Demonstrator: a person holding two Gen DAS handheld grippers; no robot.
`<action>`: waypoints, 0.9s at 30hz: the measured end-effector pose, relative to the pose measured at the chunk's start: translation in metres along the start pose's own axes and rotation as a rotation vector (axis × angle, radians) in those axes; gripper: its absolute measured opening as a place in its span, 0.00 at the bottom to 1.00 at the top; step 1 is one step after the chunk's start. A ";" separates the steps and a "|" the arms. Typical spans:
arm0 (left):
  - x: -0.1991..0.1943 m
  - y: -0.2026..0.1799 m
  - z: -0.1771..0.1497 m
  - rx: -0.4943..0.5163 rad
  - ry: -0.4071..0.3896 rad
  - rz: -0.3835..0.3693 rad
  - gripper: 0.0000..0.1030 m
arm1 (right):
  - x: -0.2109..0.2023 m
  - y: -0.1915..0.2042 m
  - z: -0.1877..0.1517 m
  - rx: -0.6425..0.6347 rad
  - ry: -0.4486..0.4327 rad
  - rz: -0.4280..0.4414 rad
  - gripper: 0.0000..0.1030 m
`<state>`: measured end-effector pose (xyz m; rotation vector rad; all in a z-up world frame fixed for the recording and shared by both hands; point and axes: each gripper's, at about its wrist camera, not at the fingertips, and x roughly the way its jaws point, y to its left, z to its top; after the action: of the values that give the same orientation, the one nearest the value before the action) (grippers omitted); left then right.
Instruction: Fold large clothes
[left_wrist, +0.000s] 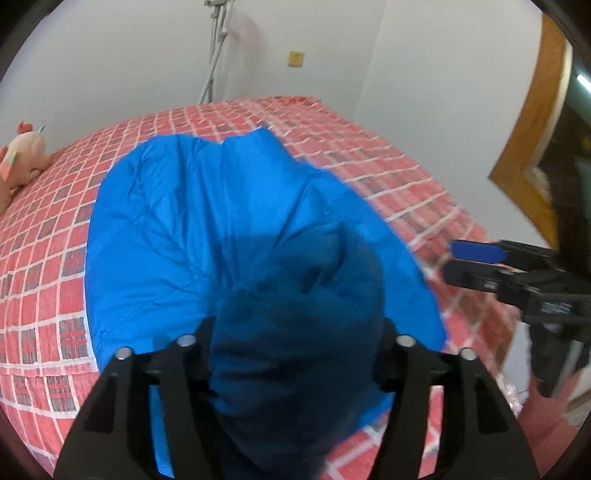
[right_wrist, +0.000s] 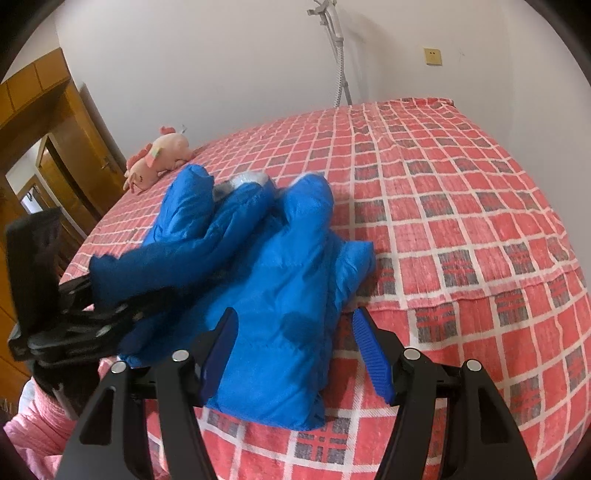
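Note:
A blue puffer jacket (right_wrist: 280, 280) lies bunched on the red checked bed (right_wrist: 461, 206). In the left wrist view the jacket (left_wrist: 207, 229) fills the middle. My left gripper (left_wrist: 295, 354) is shut on a dark fold of the jacket and lifts it; the fabric hides its fingertips. It shows in the right wrist view (right_wrist: 110, 306) at the left, holding a sleeve-like fold. My right gripper (right_wrist: 295, 347) is open, its blue pads on either side of the jacket's near edge, just above it. It shows in the left wrist view (left_wrist: 476, 262) at the right.
A pink plush toy (right_wrist: 159, 158) lies at the bed's far left corner. A wooden door and frame (right_wrist: 55, 147) stand to the left. White walls, a hanging hose (right_wrist: 338, 55) and a yellow wall socket (right_wrist: 432, 56) are behind the bed.

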<state>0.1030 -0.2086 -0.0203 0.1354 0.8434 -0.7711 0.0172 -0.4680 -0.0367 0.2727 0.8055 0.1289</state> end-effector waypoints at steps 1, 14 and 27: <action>-0.007 0.000 0.000 -0.009 -0.009 -0.026 0.65 | 0.000 0.001 0.003 0.002 0.001 0.006 0.64; -0.065 0.058 0.009 -0.101 -0.102 0.191 0.69 | 0.022 0.032 0.052 0.036 0.113 0.151 0.79; -0.028 0.118 0.010 -0.201 -0.084 0.299 0.69 | 0.100 0.060 0.075 0.093 0.319 0.139 0.81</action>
<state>0.1756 -0.1111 -0.0148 0.0473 0.7937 -0.4064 0.1401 -0.4030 -0.0390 0.4024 1.1106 0.2710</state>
